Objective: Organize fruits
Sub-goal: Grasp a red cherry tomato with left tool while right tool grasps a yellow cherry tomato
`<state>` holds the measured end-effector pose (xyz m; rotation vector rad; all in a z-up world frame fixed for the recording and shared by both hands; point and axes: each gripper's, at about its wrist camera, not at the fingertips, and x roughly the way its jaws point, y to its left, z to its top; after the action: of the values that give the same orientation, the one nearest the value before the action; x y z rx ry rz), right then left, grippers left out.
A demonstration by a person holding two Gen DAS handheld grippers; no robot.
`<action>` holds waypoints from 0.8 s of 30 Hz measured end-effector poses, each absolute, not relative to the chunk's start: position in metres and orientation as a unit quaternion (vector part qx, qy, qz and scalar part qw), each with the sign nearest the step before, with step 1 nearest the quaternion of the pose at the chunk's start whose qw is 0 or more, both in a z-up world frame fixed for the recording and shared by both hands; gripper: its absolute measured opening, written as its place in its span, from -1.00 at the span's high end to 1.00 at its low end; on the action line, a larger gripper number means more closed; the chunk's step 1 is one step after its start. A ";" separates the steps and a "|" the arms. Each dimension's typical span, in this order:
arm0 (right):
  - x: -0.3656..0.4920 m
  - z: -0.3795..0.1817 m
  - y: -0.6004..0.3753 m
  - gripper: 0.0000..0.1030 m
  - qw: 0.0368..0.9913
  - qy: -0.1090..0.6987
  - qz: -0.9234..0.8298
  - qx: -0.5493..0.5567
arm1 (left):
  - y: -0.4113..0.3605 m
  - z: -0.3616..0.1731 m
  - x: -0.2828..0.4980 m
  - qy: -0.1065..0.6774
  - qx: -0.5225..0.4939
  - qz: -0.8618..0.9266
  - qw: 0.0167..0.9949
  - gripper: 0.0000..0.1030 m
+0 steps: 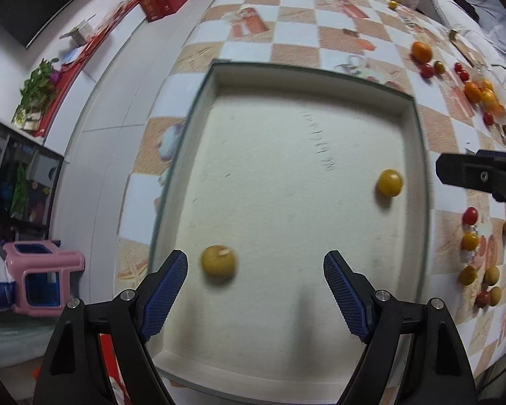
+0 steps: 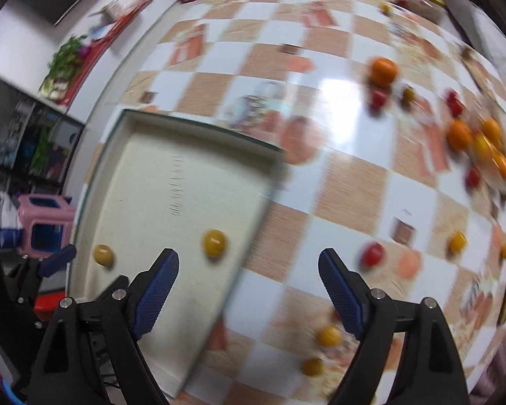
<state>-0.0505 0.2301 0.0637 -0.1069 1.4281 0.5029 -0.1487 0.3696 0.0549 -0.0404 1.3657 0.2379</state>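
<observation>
Both tools, left (image 1: 255, 265) and right (image 2: 248, 265), spread, empty; two yellow fruits (image 1: 390, 182) loose in tray (image 1: 418, 128); liable to roll; desk (image 2: 320, 202) fruit scattered, easily knocked off.

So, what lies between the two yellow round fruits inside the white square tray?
Nothing: between the dull yellow fruit and the brighter yellow fruit the white tray floor is bare, as the left wrist view shows.
</observation>
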 end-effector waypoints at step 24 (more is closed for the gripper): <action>-0.041 0.034 -0.010 -0.70 0.722 0.689 0.031 0.060 | 0.206 0.063 -0.072 0.634 0.036 -0.027 0.772 -0.63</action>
<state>-0.0412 -0.0099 0.0343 0.1336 1.5219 0.0691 -0.0717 0.2058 0.0633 0.0790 1.3729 -0.0576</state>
